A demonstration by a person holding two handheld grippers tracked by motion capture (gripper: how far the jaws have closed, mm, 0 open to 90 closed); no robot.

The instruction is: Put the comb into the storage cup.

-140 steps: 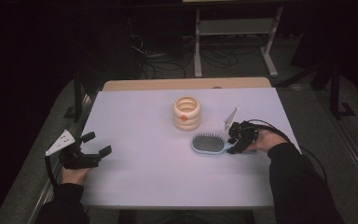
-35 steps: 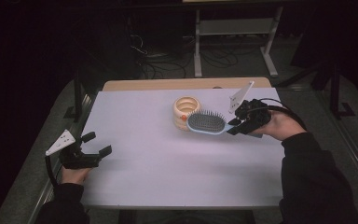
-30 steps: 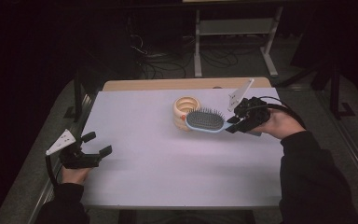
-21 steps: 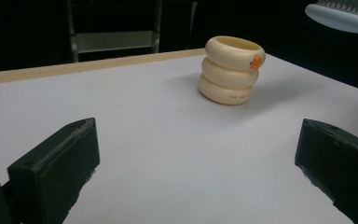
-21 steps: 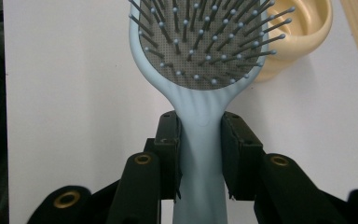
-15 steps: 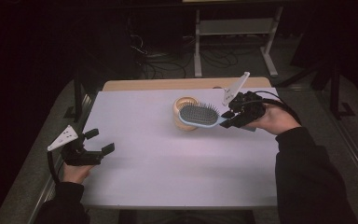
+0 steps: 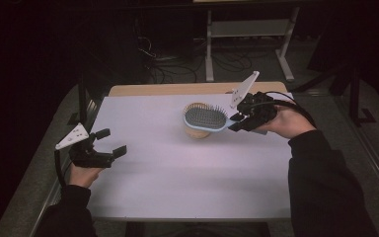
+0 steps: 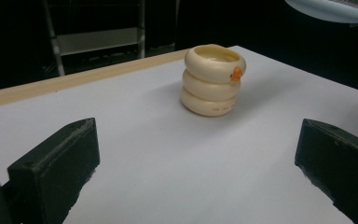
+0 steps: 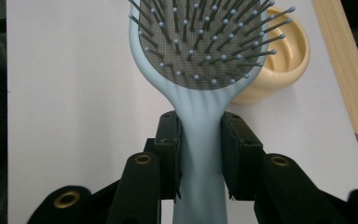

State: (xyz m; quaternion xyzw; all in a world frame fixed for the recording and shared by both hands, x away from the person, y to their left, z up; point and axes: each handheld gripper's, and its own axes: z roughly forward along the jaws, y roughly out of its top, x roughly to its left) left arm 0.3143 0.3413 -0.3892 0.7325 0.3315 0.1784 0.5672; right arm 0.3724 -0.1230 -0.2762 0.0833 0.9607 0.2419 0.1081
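A light blue hairbrush (image 7: 205, 119) with a grey bristle pad hangs in the air, bristles up, over a cream ringed cup (image 7: 196, 132). My right gripper (image 7: 236, 122) is shut on the brush's handle (image 9: 199, 140), one jaw on each side. The cup (image 8: 213, 80) stands upright, with an orange mark near its rim; the brush head (image 9: 205, 42) hides part of the cup (image 9: 279, 65). My left gripper (image 7: 107, 142) stands open at the table's left edge, nothing between its jaws. The brush's tip (image 8: 333, 8) also shows above the cup.
The white table top (image 7: 168, 173) has a wooden strip (image 7: 177, 89) along its far edge. Behind the table stand a metal shelf frame (image 7: 246, 29) and cables on a dark floor. The person's sleeves come in at the bottom corners.
My right gripper lifted the hairbrush off the table and carried it left and away, so its head is now over the cup. The left gripper barely moved.
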